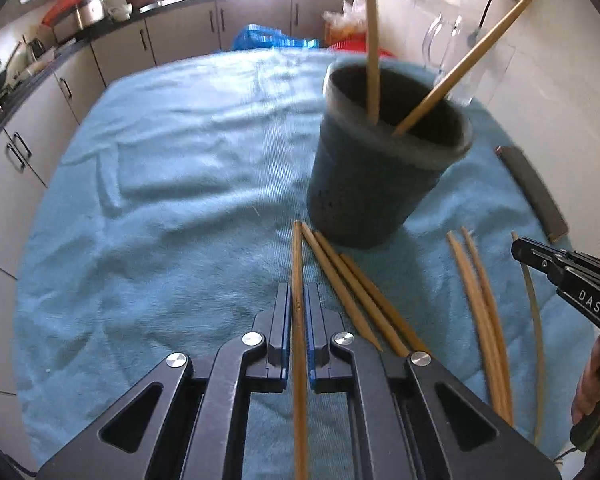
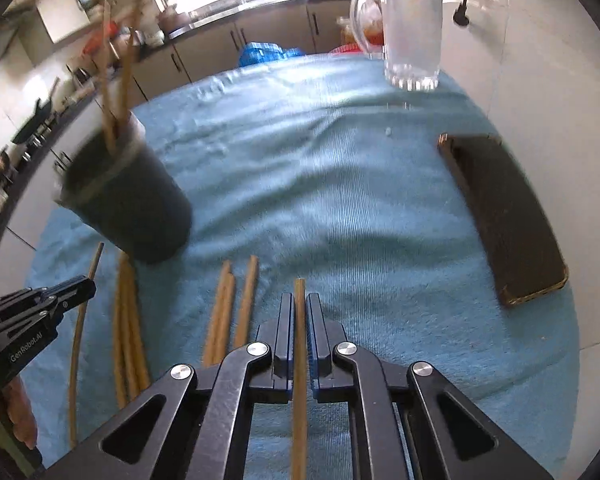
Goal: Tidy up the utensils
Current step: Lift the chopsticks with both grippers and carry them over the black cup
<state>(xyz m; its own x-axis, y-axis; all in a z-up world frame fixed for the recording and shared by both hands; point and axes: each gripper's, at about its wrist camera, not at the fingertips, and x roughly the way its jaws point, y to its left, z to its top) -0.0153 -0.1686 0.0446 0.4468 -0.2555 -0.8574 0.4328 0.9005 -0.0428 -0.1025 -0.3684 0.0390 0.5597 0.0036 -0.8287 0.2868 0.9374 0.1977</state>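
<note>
Left wrist view: the left hand-held gripper (image 1: 299, 300) is pinched tight on one bamboo chopstick (image 1: 299, 360), its tip reaching toward the dark holder cup (image 1: 376, 184) just beyond on the blue towel (image 1: 160, 200). Two chopsticks already stand in it. Loose ones (image 1: 356, 296) lie near right.

Right wrist view: the right hand-held gripper (image 2: 299, 312) clamps another chopstick (image 2: 299, 380) likewise; the cup (image 2: 132, 208) sits far left. Light, stiff, smooth sticks — I'd judge a mid-shaft hold stops swivelling.
</note>
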